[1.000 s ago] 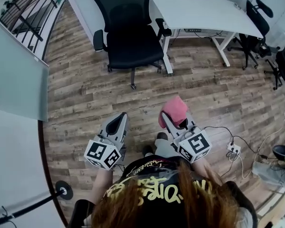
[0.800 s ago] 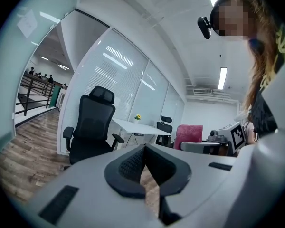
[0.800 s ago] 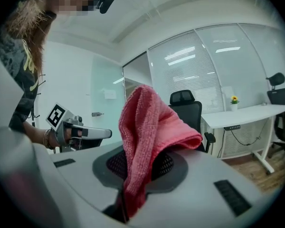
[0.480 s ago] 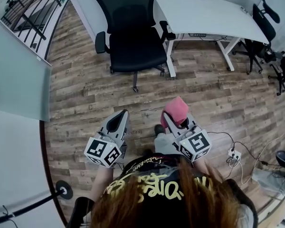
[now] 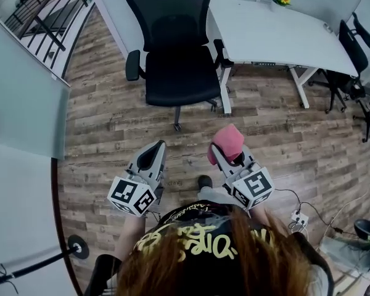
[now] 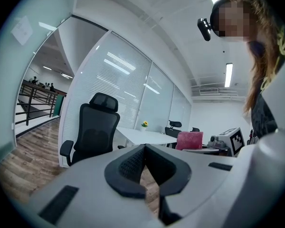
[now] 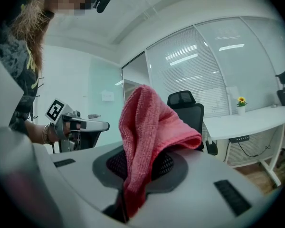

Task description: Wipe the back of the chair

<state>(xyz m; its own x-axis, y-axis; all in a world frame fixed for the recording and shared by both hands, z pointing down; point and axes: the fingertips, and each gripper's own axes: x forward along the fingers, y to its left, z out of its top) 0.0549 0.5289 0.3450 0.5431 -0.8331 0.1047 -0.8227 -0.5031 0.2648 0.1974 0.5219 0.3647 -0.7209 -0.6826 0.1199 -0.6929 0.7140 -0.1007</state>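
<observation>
A black mesh office chair (image 5: 172, 42) stands ahead of me on the wood floor, its seat facing me and its back (image 5: 171, 11) on the far side. It also shows in the left gripper view as the chair (image 6: 92, 132) and behind the cloth as the chair (image 7: 187, 110). My right gripper (image 5: 223, 150) is shut on a pink cloth (image 5: 227, 142), which bunches up over the jaws as the pink cloth (image 7: 147, 137). My left gripper (image 5: 152, 155) is shut with nothing in it, well short of the chair.
A white desk (image 5: 277, 29) stands right of the chair, with a small flower pot (image 5: 279, 0) on it. More black chairs (image 5: 351, 48) are at the far right. Cables and a power strip (image 5: 300, 219) lie on the floor at my right. A glass partition (image 5: 18, 97) runs along my left.
I have walked forward: the chair and desk sit lower and nearer in the head view. Both grippers keep the same pose, the cloth still held.
</observation>
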